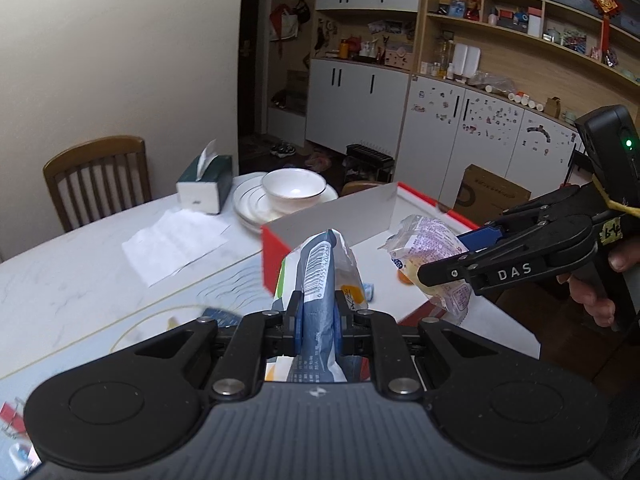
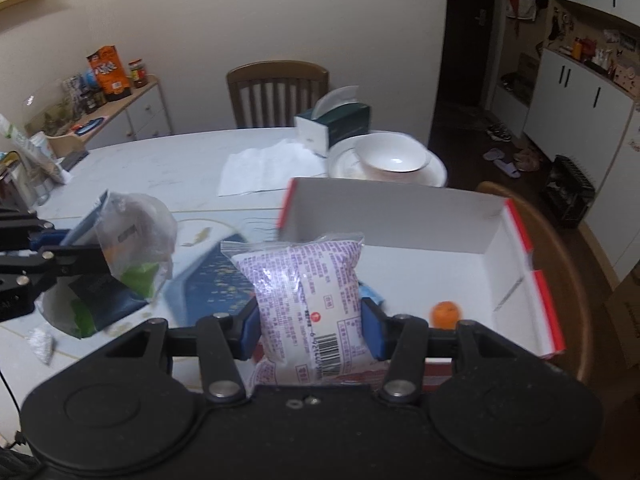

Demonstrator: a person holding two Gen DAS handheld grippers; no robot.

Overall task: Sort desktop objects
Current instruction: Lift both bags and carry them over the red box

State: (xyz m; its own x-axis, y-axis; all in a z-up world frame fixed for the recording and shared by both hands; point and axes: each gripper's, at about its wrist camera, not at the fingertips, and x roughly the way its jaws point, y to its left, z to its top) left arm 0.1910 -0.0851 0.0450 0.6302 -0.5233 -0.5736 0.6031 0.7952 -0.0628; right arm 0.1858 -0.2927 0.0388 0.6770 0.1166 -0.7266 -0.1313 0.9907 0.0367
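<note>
- Left gripper point(image 1: 318, 316): jaws closed narrowly on a blue packet point(image 1: 320, 276), pinched across its width; the packet's long axis runs straight ahead along the fingers, barcode side up.
- Right gripper point(image 2: 310, 328): jaws about half closed on a purple bun pack point(image 2: 306, 296), a soft pack held upright, its long axis also running away from the hand.
- Box point(image 2: 516, 240): open-topped, red-rimmed, white inside, on the table point(image 1: 80, 280). It holds an orange point(image 2: 445, 314) near the right wall.
- Governing relation: the box lies directly ahead of both grippers. In the left view the bun pack already hangs above the box floor; the blue packet appears to sit at the box's near left corner, perhaps not fully past the wall.
- Judgement: the right hand is nearer to a release; the left needs a short carry forward and rightward first.
- Risk: the two grippers are near each other, so simultaneous drops could collide.
</note>
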